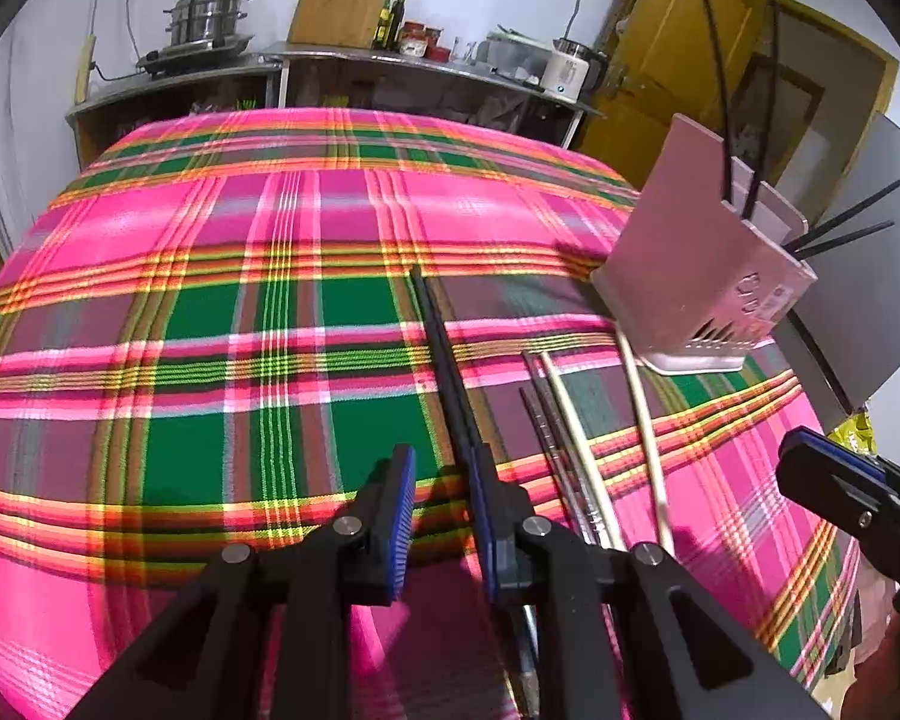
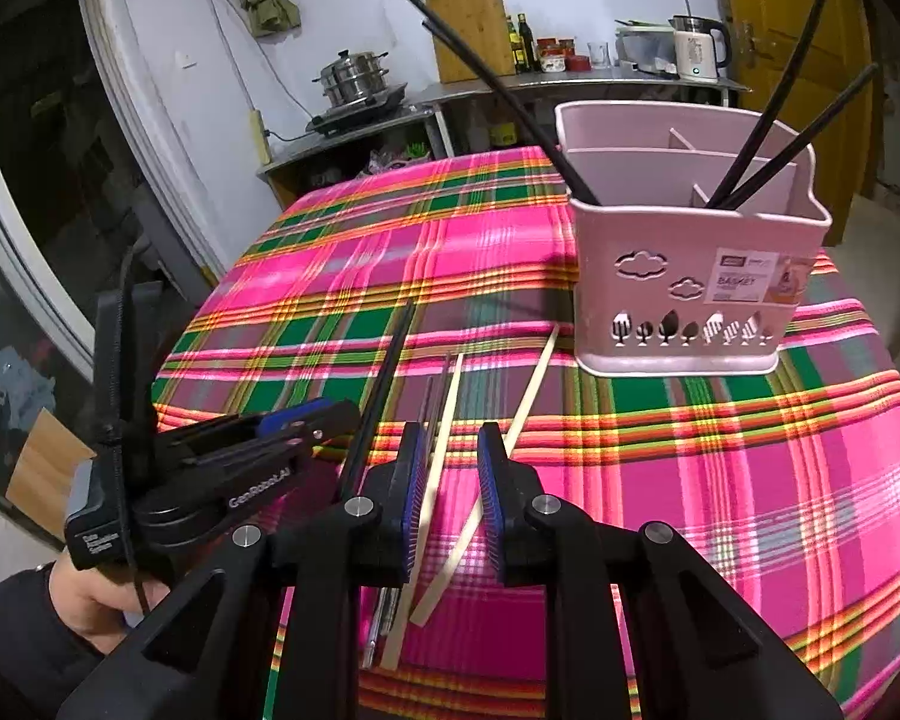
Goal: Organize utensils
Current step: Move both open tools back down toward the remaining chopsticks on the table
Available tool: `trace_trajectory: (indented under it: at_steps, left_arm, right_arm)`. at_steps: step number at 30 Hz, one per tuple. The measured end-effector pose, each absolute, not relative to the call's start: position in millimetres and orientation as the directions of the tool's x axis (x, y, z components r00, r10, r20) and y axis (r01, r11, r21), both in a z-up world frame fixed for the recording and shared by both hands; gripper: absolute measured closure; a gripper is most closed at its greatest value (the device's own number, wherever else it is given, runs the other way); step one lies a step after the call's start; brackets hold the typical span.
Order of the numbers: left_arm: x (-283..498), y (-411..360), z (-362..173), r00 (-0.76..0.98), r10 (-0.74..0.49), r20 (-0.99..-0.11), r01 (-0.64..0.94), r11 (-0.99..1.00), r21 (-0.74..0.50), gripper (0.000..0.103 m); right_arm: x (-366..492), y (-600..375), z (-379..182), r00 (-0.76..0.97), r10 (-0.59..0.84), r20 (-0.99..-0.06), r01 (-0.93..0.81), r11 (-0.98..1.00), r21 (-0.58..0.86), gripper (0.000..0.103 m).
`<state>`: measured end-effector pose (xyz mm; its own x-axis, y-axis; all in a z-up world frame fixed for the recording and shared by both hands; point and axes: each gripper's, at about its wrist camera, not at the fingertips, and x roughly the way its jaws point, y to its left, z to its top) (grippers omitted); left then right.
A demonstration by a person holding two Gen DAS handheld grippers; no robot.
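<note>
On the plaid tablecloth (image 2: 750, 480), black chopsticks (image 1: 444, 354), steel chopsticks (image 1: 561, 456) and pale bamboo ones (image 2: 528, 402) lie at seven o'clock from the pink utensil basket (image 2: 684, 294). Left gripper (image 1: 441, 474) and right gripper (image 2: 450, 468) hover, jaws narrowly apart, nothing held. Thin, stiff, light, probably slippery: pinch mid-shaft. Near ends hide beneath the fingers.

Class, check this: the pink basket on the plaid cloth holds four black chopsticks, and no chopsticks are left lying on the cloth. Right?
Not quite. The basket does hold four black chopsticks, but more chopsticks lie on the cloth, as the right wrist view shows.
</note>
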<state>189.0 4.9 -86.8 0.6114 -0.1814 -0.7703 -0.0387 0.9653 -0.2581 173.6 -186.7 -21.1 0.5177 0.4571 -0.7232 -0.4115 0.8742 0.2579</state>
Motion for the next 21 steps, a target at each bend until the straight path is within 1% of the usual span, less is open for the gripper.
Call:
trace_trajectory:
  at_steps: [4,6,8,11,15,21]
  left_arm:
    - [192.0,3.2,-88.1,0.621,-0.173,-0.765,-0.034,0.969,-0.247,0.085]
    - [193.6,1.5,-88.9,0.626,-0.158,-0.764,-0.034,0.973,-0.229,0.080]
    - [194.7,-0.1,-89.4,0.627,-0.152,-0.764,-0.036,0.974,-0.224,0.078]
    - [194.7,-4.5,-89.5,0.635,-0.126,-0.763,-0.037,0.981,-0.192,0.078]
    - [195.9,-1.8,-90.1,0.638,-0.120,-0.761,-0.045,0.980,-0.192,0.076]
    - [195.7,0.4,-90.7,0.636,-0.111,-0.764,-0.040,0.984,-0.176,0.076]
  right_arm:
    - [177.1,-184.3,-26.5,0.508,0.458,-0.730,-0.412,0.873,0.260,0.085]
    - [179.0,-184.0,-28.1,0.505,0.457,-0.732,-0.411,0.873,0.262,0.085]
    - [181.0,-183.7,-29.3,0.505,0.457,-0.732,-0.410,0.873,0.263,0.085]
    - [182.6,-183.4,-30.5,0.506,0.455,-0.732,-0.408,0.875,0.262,0.085]
    - [184.2,-183.4,-32.8,0.504,0.455,-0.734,-0.401,0.876,0.268,0.085]
    - [182.0,-182.5,-32.3,0.503,0.456,-0.734,-0.405,0.875,0.266,0.085]
